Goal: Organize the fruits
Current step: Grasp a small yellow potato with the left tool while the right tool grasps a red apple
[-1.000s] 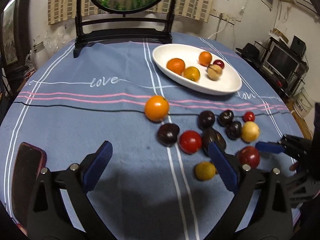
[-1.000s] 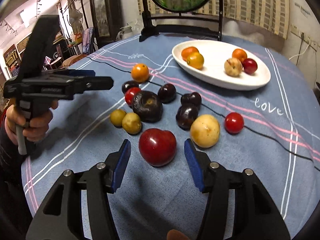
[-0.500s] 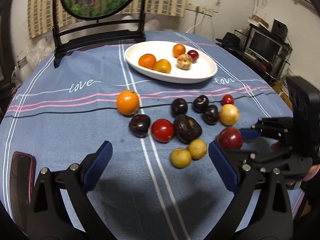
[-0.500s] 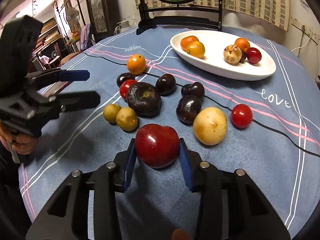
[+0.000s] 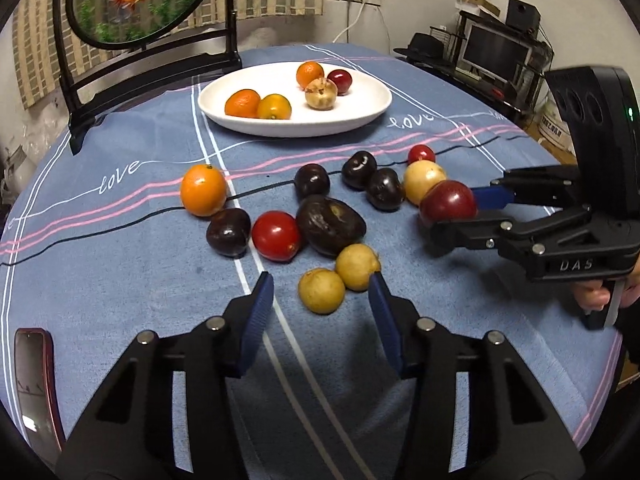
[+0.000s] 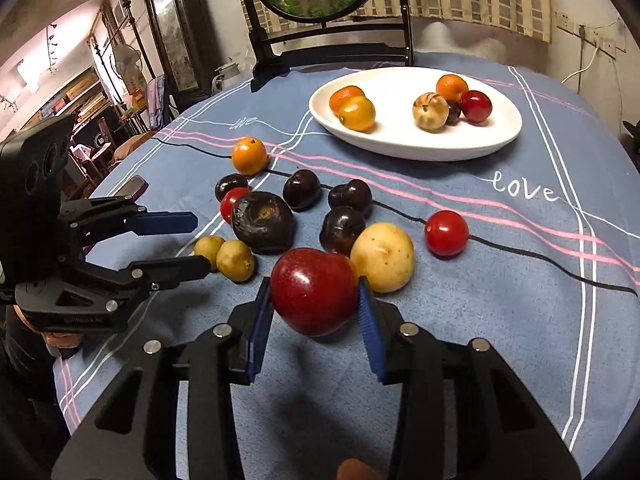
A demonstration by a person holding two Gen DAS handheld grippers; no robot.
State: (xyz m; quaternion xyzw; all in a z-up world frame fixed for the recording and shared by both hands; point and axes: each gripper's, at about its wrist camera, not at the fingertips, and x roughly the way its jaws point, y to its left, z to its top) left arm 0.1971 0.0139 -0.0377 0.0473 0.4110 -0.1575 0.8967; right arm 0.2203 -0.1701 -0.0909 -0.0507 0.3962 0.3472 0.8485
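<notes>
Two right fingers clamping red apple, left fingers closing, two yellow fruits just ahead

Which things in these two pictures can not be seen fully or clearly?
- Phone, left wrist view: cut by the picture edge.
- Dark fruit on the plate, right wrist view: mostly behind the tan fruit.
- Hand on the right tongs: mostly behind the handle.
</notes>
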